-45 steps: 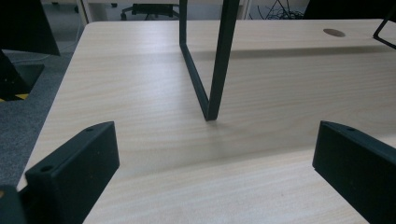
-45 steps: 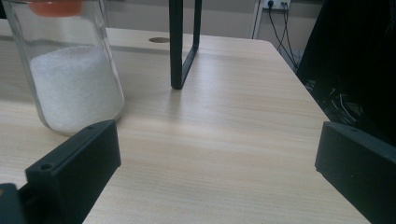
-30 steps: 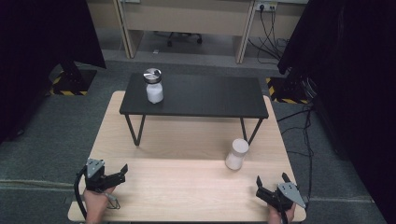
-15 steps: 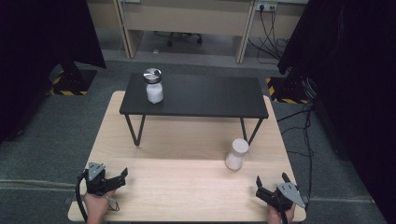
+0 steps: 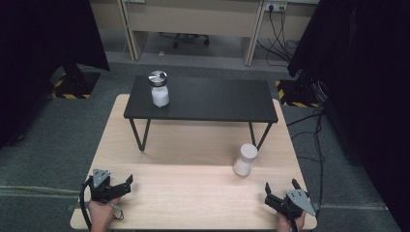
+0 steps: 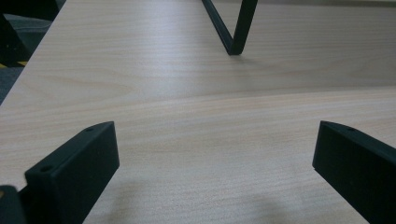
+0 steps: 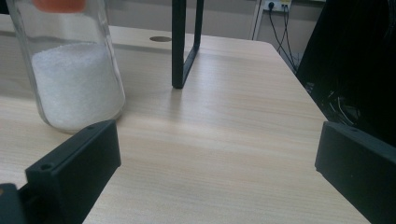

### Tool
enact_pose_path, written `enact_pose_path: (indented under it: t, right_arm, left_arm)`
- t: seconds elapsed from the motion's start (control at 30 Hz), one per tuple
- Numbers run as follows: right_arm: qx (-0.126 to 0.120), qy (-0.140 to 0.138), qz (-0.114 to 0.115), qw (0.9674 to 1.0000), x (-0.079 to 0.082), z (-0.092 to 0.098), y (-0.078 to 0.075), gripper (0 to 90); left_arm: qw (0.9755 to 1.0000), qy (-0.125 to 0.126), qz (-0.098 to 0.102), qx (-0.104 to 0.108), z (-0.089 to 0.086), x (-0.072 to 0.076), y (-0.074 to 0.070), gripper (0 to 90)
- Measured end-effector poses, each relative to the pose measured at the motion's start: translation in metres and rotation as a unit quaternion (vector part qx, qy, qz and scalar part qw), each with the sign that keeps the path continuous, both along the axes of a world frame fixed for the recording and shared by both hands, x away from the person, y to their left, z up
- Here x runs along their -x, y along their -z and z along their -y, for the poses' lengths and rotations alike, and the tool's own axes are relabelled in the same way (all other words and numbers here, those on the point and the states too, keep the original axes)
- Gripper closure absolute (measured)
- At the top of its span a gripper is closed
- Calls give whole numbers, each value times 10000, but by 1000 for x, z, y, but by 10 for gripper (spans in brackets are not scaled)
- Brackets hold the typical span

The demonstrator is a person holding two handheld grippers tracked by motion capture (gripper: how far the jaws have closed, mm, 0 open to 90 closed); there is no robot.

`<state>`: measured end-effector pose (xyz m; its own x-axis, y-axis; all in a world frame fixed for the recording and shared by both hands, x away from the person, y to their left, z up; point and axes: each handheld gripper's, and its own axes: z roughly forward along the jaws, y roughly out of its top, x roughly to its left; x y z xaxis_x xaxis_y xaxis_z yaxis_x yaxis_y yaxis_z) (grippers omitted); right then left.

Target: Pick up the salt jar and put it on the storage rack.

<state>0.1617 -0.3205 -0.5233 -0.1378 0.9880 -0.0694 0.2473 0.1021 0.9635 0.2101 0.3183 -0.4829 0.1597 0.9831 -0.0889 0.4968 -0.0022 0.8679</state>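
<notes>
A glass jar with a metal lid (image 5: pixel 158 89), half full of white powder, stands on the left end of a low black shelf (image 5: pixel 217 99). A second jar of white grains (image 5: pixel 245 160) (image 7: pixel 74 70), with a pale lid, stands on the wooden table (image 5: pixel 193 193) by the shelf's right front leg. My left gripper (image 5: pixel 126 186) (image 6: pixel 215 149) rests open at the near left, aimed across bare wood. My right gripper (image 5: pixel 280 186) (image 7: pixel 217 149) is open at the near right. The second jar stands ahead of it and to its left, apart from its jaws.
The shelf's black legs (image 6: pixel 231 28) (image 7: pixel 184 42) stand ahead of each gripper. Dark curtains (image 5: pixel 367 72) flank the table on both sides. Cables (image 5: pixel 314 130) trail on the floor at the right. A cable hole (image 7: pixel 160 38) sits in the tabletop's far side.
The left gripper has shifted very slightly near the front edge. The right gripper and both jars have stayed where they were.
</notes>
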Motion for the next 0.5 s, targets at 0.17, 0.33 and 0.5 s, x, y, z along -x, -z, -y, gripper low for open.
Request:
enact_pose_path:
  t: [0.17, 0.33, 0.5]
  right_arm:
    - [20, -17, 13, 10000, 0, 0, 0, 4]
    - [-21, -32, 15, 10000, 1, 1, 0, 3]
    - [-35, -25, 1, 10000, 0, 1, 0, 4]
  left_arm:
    - [9999, -38, 73, -58, 3, 3, 1, 0]
    - [9999, -97, 90, 8, 2, 5, 2, 0]
    - [9998, -109, 123, 59, 1, 6, 3, 0]
